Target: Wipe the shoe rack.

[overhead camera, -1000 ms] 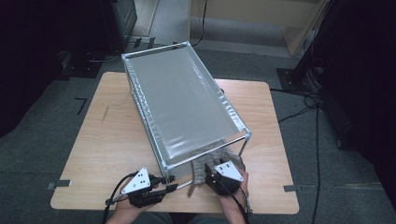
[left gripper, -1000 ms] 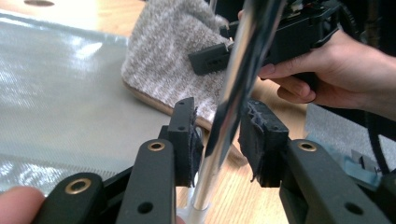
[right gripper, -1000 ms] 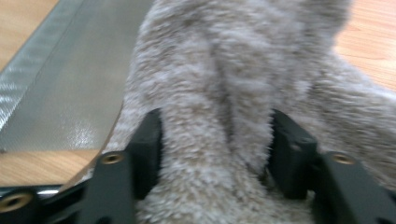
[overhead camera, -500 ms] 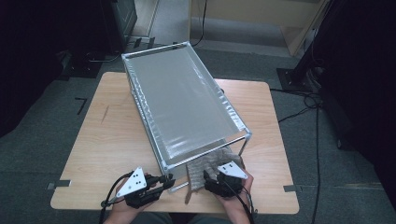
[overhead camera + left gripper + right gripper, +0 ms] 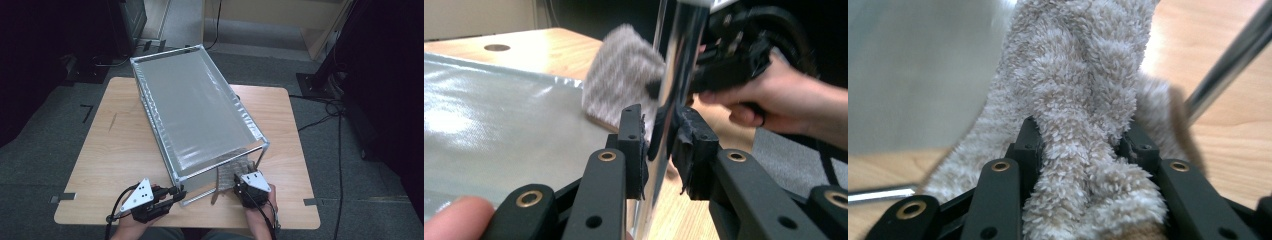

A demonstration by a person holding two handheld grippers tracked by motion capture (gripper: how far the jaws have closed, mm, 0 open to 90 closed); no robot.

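A chrome wire frame (image 5: 165,52) with a grey fabric liner (image 5: 195,105) lies on the wooden table (image 5: 120,150). My left gripper (image 5: 177,192) (image 5: 664,135) is shut on the frame's shiny corner pole (image 5: 674,75) at the near left corner, having closed within the last second. A fluffy beige towel (image 5: 227,172) (image 5: 1078,75) (image 5: 624,75) bunches at the frame's near open end. My right gripper (image 5: 239,179) (image 5: 1083,135) has just been closing, and its pads press a fold of the towel between them.
The frame runs diagonally from the table's near middle to its far left. Bare wood shows left of it (image 5: 115,130) and to its right (image 5: 280,130). Cables (image 5: 330,105) and dark equipment stand on the floor beyond the table.
Both hands stay at the frame's near end. The right gripper has edged slightly to the right at the towel; the left one has barely shifted.
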